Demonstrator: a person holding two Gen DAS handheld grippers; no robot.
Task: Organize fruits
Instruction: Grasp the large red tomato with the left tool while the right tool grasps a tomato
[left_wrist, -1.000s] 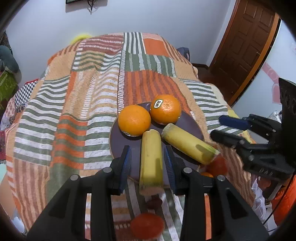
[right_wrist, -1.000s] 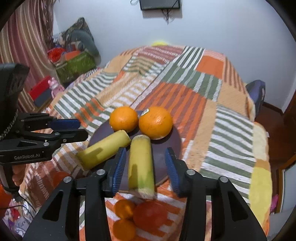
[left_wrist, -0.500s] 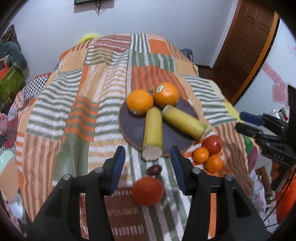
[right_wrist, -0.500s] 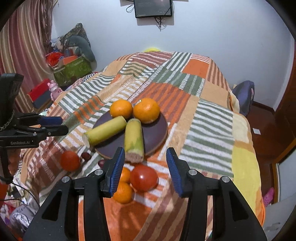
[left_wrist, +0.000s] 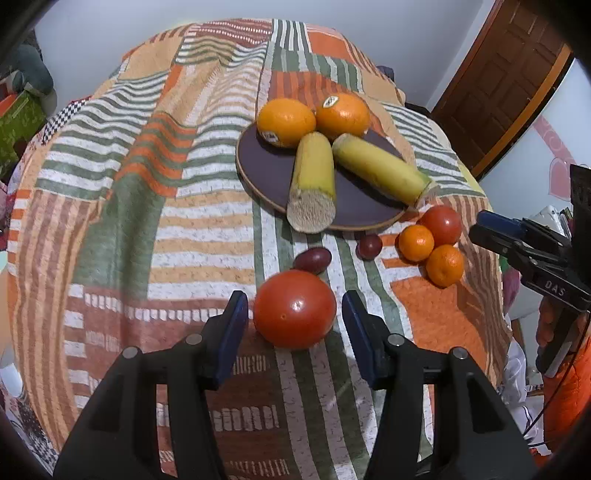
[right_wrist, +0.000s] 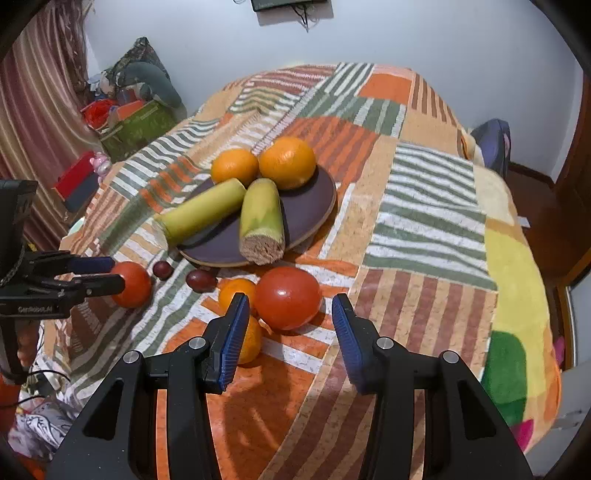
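A dark round plate (left_wrist: 266, 173) (right_wrist: 310, 206) on the striped blanket holds two oranges (left_wrist: 286, 122) (right_wrist: 287, 162) and two yellow-green cane pieces (left_wrist: 314, 181) (right_wrist: 261, 218). My left gripper (left_wrist: 293, 321) is open, its fingers on either side of a red tomato (left_wrist: 294, 308) lying on the blanket. My right gripper (right_wrist: 290, 325) is open around a second tomato (right_wrist: 287, 297) (left_wrist: 441, 225). Two small tangerines (left_wrist: 430, 253) (right_wrist: 236, 291) lie beside that tomato. Two dark plums (left_wrist: 312, 259) (right_wrist: 201, 280) lie in front of the plate.
The blanket (left_wrist: 147, 184) covers a bed. A green box and clutter (right_wrist: 129, 122) stand at the far left beside a curtain. A brown door (left_wrist: 498, 85) is at the right. A dark bag (right_wrist: 493, 144) lies by the bed's far right corner.
Both grippers have pulled back from the plate, off the cane pieces, and come down towards the blanket. Each now has a tomato between its open fingers.
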